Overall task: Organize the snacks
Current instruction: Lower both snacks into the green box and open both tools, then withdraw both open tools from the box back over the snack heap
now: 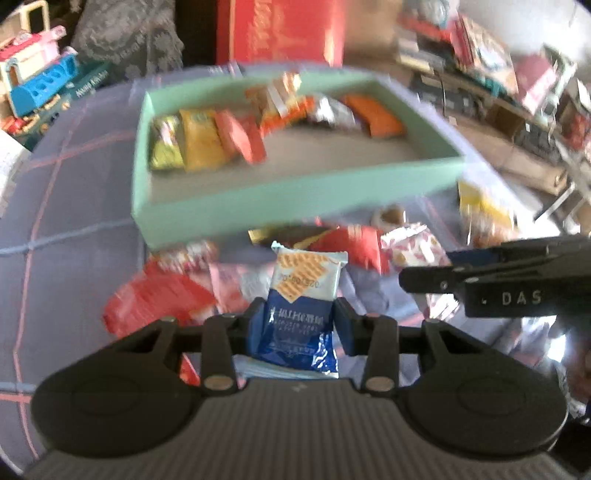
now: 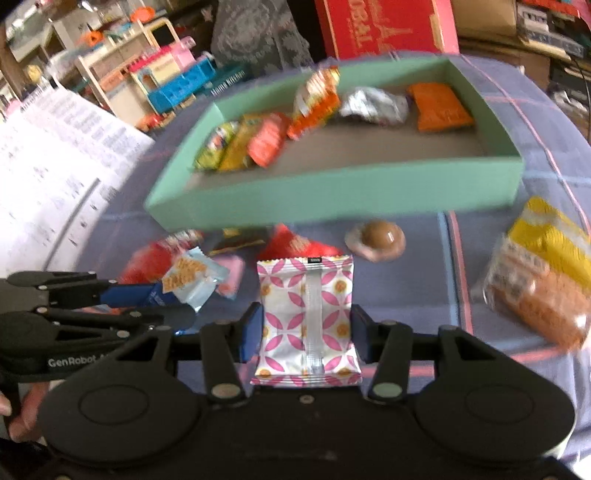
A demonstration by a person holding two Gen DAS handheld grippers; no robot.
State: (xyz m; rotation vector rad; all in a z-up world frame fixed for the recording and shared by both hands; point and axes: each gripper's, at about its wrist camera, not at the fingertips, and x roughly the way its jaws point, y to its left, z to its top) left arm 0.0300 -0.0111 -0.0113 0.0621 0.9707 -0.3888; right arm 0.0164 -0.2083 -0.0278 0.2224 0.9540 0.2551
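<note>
My left gripper (image 1: 297,310) is shut on a blue and white cracker packet (image 1: 306,280), held upright above the loose snacks. In the right wrist view that same cracker packet (image 2: 195,277) sticks out of the left gripper (image 2: 166,302) at the left. My right gripper (image 2: 306,325) is shut on a white packet with a pink pattern (image 2: 308,295). Beyond both stands a green box (image 1: 295,199) (image 2: 332,199) with several packets along its far side. Red packets (image 1: 159,295) lie on the cloth in front of it.
A round brown sweet (image 2: 376,236) and a yellow bread pack (image 2: 539,273) lie on the plaid cloth (image 1: 74,221) right of the pile. A red carton (image 1: 280,29) stands behind the box. Toy houses (image 1: 33,74) and printed sheets (image 2: 44,166) crowd the left.
</note>
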